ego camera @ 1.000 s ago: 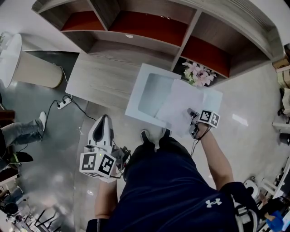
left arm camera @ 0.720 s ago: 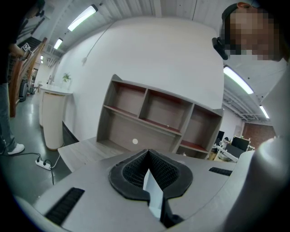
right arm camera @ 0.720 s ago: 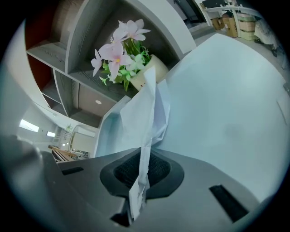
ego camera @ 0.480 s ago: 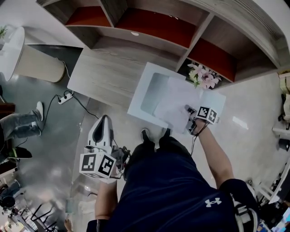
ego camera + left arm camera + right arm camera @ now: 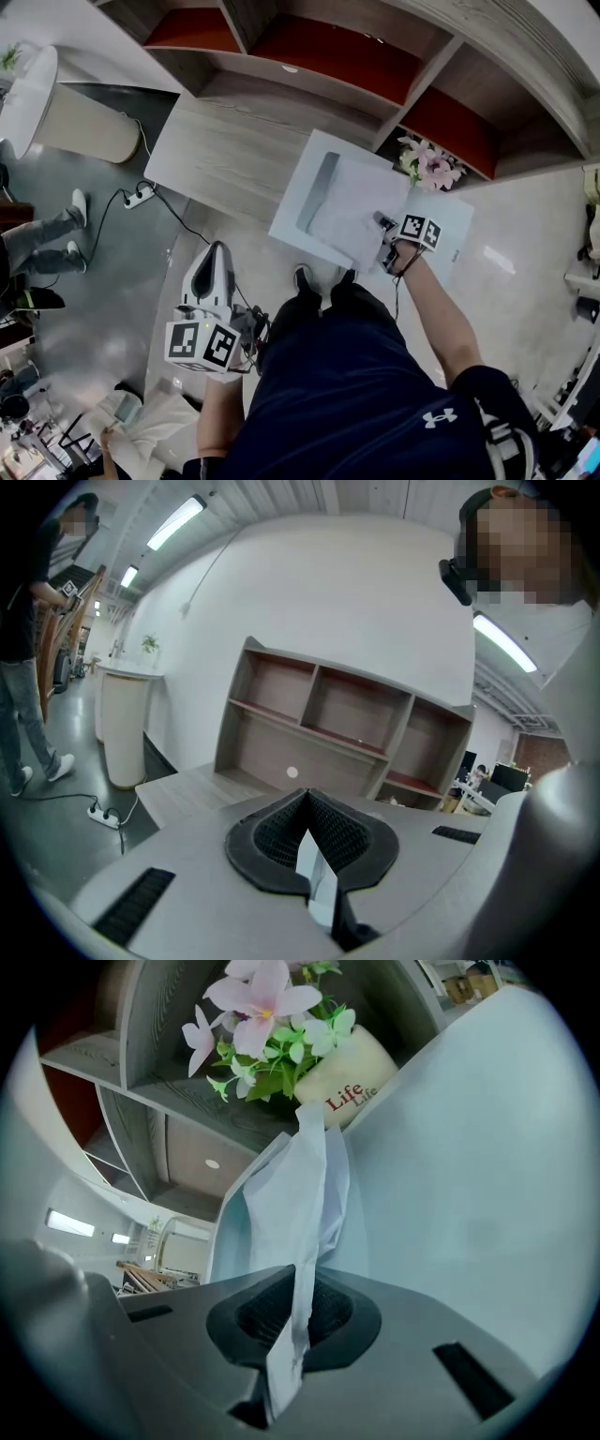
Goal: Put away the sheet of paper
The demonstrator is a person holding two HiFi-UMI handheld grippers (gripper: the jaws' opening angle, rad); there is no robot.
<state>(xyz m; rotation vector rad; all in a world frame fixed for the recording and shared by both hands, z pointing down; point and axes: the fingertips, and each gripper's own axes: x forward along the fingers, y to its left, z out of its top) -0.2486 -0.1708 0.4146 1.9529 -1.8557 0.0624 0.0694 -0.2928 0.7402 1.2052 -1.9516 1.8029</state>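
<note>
The white sheet of paper (image 5: 349, 208) lies slanted over an open white box (image 5: 314, 155) on the floor by the wooden desk, covering much of its hollow. My right gripper (image 5: 384, 230) is shut on the sheet's near right edge. In the right gripper view the paper (image 5: 300, 1194) stands on edge, pinched between the jaws of the right gripper (image 5: 295, 1312), with the box's pale wall (image 5: 469, 1194) to the right. My left gripper (image 5: 214, 277) hangs low at the left, well away from the box. Its jaws stand together with nothing held, as the left gripper view (image 5: 309, 850) shows.
A pot of pink flowers (image 5: 427, 164) sits in the shelf's bottom compartment just behind the box; the flower pot (image 5: 361, 1068) is close ahead in the right gripper view. The wooden desk (image 5: 225, 150) is at the left, the shelf unit (image 5: 328, 56) behind. A power strip (image 5: 138, 197) and a person's legs (image 5: 42, 239) are at far left.
My right gripper has carried the sheet leftward over the box, so the paper now hides more of the hollow. The left gripper has stayed in place.
</note>
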